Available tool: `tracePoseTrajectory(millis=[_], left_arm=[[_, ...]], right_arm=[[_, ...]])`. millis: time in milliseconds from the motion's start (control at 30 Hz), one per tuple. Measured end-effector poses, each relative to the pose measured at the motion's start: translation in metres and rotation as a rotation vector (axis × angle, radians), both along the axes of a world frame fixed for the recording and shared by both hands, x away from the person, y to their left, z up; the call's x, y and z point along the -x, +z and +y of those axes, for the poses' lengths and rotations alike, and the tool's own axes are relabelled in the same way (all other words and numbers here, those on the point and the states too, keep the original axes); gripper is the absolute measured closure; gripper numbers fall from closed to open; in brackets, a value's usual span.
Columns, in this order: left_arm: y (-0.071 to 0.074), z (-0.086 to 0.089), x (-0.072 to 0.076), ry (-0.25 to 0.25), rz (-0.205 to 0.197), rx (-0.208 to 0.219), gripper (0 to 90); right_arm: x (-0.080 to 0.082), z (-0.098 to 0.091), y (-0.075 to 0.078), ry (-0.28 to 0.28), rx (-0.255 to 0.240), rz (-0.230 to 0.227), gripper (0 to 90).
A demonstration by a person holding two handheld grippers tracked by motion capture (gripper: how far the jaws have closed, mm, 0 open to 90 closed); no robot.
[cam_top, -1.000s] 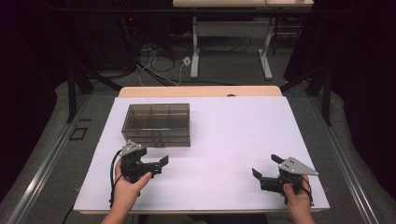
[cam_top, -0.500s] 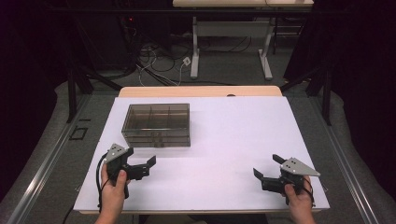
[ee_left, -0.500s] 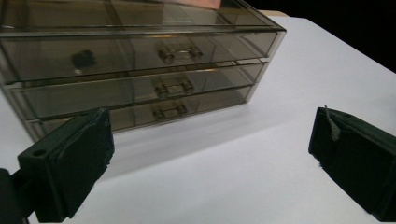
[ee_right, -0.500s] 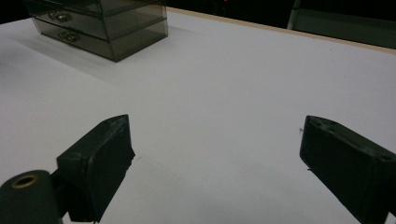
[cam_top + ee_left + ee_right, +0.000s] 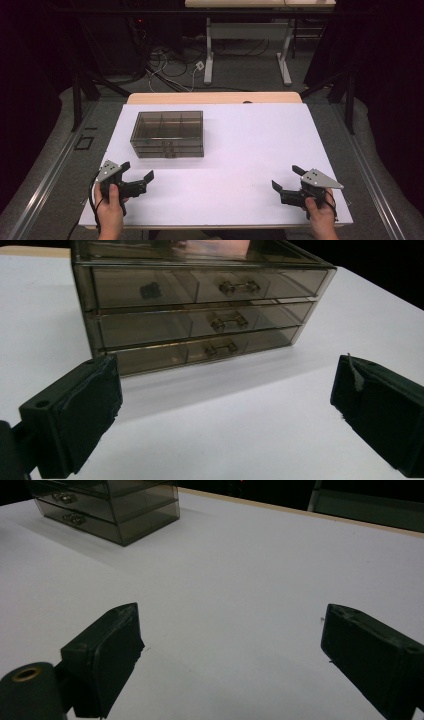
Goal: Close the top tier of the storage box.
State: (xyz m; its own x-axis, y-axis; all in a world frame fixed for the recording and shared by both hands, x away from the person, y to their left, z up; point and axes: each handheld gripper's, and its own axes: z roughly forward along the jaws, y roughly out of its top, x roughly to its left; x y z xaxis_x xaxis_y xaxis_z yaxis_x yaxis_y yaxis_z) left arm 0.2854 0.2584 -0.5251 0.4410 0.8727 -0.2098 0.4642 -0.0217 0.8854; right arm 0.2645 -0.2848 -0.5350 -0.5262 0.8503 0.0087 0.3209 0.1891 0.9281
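The drawer box (image 5: 167, 134) sits far-left on the white surface (image 5: 250, 150), well apart from both released hand-held grippers, left (image 5: 136, 176) and right (image 5: 285, 178), so a wide-jawed approach might shove the light box instead of catching a handle (image 5: 223, 321).

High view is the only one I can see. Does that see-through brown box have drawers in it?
Observer: Yes. In the left gripper view the box has three drawers stacked up, all pushed in.
Operator: Do they have handles?
Observer: Each has a small metal handle on its front; the top drawer's handle is the clearest.
Operator: Is anything inside?
Observer: A small dark thing shows through the top drawer's front, towards its left. I cannot tell what it is.
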Motion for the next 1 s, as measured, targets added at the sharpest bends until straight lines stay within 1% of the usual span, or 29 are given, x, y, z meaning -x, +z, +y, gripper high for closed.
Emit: tracePoseTrajectory(millis=[200,400,533,600,767,800,1000], left_arm=[[-0.005,0.007,0.0,0.008,0.001,-0.001,0.2],[-0.014,0.014,-0.003,0.039,0.008,-0.008,0.3],[-0.015,0.016,-0.003,0.054,0.013,0.001,0.3],[-0.016,0.019,-0.004,0.067,0.014,0.008,0.3],[-0.018,0.021,-0.004,0.075,0.018,0.014,0.3],[-0.019,0.022,-0.005,0.077,0.026,0.011,0.3],[-0.023,0.025,-0.007,0.087,0.039,0.011,0.3]], right_arm=[[0.0,0.0,0.0,0.005,0.005,-0.001,9.0],[-0.001,0.0,-0.001,0.004,0.003,0.001,9.0],[-0.001,0.0,-0.001,0.007,0.004,0.002,9.0],[-0.002,0.0,-0.001,0.008,0.004,0.012,9.0],[-0.002,-0.001,-0.002,0.001,0.005,0.017,9.0],[-0.002,-0.001,-0.002,0.001,0.003,0.016,9.0],[-0.002,-0.001,-0.002,-0.001,0.002,0.018,9.0]])
